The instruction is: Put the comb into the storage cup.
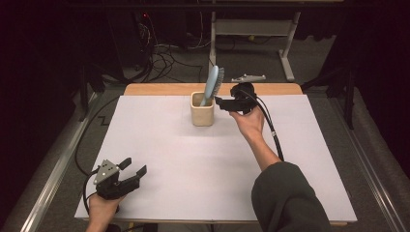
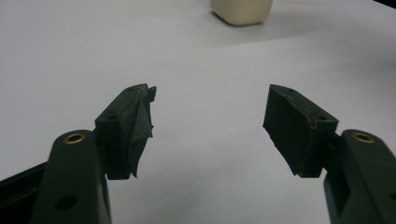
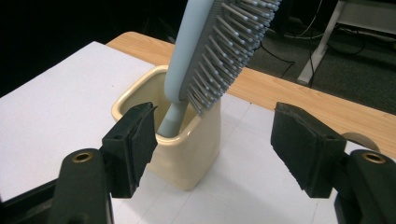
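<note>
A cream square cup stands at the far middle of the white mat. A light blue hairbrush leans in it, handle down and bristles facing right. My right gripper hovers just right of the cup, open, its jaws pointing left at it. In the right gripper view the cup and brush sit just beyond the open right gripper, with no pad touching either. My left gripper rests open at the near left corner. In the left gripper view the left gripper holds nothing, and the cup is far ahead.
A bare wooden strip runs along the table's far edge. Behind it, cables lie on the floor beside a desk leg. A metal rail lines the left side. The right gripper's cable trails over the forearm.
</note>
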The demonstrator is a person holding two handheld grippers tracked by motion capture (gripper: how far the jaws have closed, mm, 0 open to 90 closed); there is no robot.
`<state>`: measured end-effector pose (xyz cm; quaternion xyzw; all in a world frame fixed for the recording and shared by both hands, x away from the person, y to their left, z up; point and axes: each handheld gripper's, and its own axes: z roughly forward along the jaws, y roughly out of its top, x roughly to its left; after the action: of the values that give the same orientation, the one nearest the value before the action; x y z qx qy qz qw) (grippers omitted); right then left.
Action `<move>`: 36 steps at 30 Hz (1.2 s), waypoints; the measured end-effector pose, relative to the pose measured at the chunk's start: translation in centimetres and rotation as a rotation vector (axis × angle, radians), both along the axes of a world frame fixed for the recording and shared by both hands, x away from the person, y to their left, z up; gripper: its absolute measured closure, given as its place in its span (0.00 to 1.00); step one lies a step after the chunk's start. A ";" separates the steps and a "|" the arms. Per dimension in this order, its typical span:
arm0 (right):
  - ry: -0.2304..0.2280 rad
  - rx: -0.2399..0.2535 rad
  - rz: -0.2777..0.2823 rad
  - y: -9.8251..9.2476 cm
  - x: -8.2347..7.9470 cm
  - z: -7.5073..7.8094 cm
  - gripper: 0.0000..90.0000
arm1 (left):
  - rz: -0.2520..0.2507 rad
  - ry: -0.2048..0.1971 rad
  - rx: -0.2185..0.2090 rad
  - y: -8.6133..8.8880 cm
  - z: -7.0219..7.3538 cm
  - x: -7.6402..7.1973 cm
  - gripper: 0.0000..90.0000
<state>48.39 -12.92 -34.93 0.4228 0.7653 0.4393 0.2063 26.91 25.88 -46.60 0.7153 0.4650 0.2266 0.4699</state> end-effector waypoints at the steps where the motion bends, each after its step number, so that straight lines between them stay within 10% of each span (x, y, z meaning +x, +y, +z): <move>1: 0.001 0.001 0.000 -0.1 -0.1 0.0 0.35 | 0.002 0.000 -0.001 0.0 0.0 0.0 0.36; 36: -0.030 0.032 -0.009 -5.1 -3.7 -0.2 0.36 | 0.017 0.008 -0.016 0.2 -0.1 0.1 0.36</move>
<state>44.70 -18.02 -35.10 0.4231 0.7531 0.4568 0.2128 27.05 26.05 -46.73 0.7086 0.4745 0.2240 0.4717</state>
